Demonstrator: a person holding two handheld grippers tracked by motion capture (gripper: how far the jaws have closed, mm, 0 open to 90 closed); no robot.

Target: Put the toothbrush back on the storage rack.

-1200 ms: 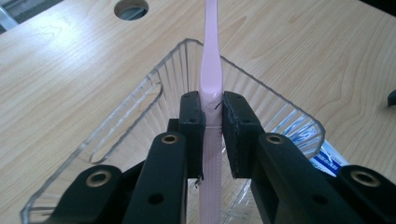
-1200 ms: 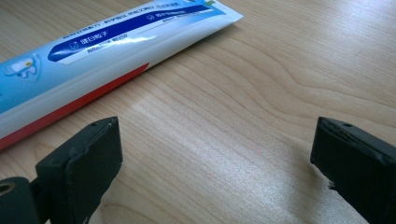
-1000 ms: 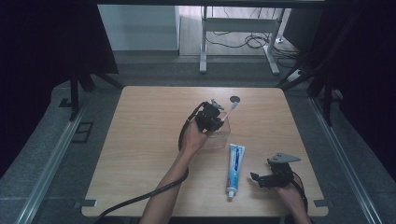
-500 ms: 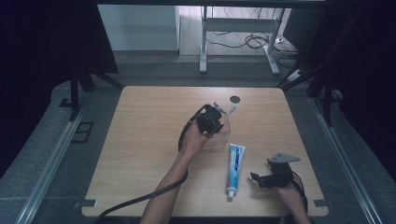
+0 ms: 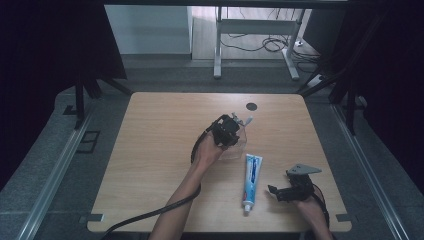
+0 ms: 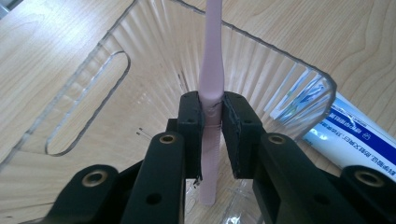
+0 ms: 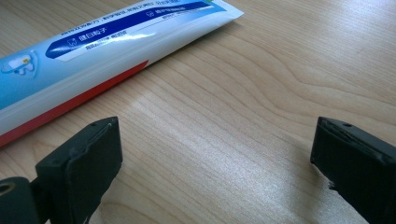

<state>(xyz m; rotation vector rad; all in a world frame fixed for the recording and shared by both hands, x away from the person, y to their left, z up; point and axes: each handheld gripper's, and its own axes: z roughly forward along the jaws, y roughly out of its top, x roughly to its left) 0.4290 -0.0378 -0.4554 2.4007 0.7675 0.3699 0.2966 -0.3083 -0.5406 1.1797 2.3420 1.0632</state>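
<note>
Toothbrush [image 6: 211,88] pinched by left tool [image 6: 212,116] inside clear ribbed cup [image 6: 140,60] mid-tabletop [image 5: 150,150], toothpaste tube [image 5: 251,177] just beside, right tool [image 7: 215,158] wide open, empty, near front right corner.

This looks like a lab or recording studio rather than a home. A bare wooden surface [image 5: 150,150] stands alone on grey carpeted floor [image 5: 45,170], hemmed in by black curtains [image 5: 45,45] on both sides and metal rails [image 5: 372,175] along the floor. Behind it, loose cables [image 5: 270,44] lie under a metal-legged desk frame [image 5: 218,45] by a white wall [image 5: 147,30].
</note>
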